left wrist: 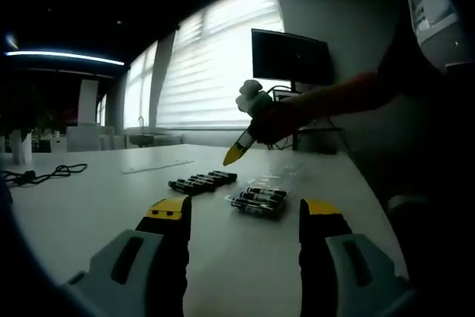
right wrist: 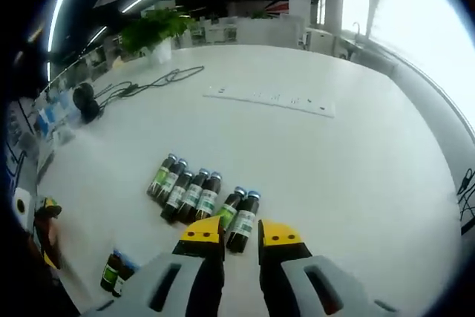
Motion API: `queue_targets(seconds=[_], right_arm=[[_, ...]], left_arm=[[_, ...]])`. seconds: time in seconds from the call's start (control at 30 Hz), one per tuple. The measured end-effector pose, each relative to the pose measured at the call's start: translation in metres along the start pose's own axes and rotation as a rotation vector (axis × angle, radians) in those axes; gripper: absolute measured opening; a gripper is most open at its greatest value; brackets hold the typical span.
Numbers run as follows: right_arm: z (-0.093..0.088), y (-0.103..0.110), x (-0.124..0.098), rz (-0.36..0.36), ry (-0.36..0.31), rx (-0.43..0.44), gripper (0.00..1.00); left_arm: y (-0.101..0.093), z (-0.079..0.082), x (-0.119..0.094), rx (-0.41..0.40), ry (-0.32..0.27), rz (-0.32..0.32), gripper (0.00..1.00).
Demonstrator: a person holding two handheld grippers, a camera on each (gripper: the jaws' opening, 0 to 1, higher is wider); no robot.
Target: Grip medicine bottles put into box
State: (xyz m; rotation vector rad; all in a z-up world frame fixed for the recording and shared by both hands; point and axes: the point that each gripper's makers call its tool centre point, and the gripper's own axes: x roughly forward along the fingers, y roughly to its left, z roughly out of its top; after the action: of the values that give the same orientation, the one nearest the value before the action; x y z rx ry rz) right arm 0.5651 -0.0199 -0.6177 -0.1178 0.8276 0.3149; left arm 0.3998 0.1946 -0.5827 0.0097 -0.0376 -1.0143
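Observation:
Several dark medicine bottles with green and white labels lie side by side in a row on the white table. To their right in the left gripper view sits a clear plastic box holding several more bottles. My left gripper hovers low in front of both, jaws wide open and empty. A person's hand holds my right gripper in the air above the box. Its jaws stand a narrow gap apart over the near end of the row, with nothing between them.
A white power strip lies further out on the table. A black cable and headphones lie toward one side. A potted plant and a monitor stand at the table's edges.

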Motion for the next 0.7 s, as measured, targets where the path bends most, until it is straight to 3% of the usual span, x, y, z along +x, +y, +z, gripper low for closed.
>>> queue_targets(seconds=[0.5, 0.7], right_arm=[[-0.009, -0.004, 0.017, 0.014, 0.082, 0.051, 0.11], [-0.012, -0.009, 0.025, -0.003, 0.114, 0.027, 0.11]], left_arm=[[-0.001, 0.000, 0.000, 0.007, 0.002, -0.004, 0.51], [-0.001, 0.000, 0.001, 0.006, 0.002, -0.005, 0.51]])
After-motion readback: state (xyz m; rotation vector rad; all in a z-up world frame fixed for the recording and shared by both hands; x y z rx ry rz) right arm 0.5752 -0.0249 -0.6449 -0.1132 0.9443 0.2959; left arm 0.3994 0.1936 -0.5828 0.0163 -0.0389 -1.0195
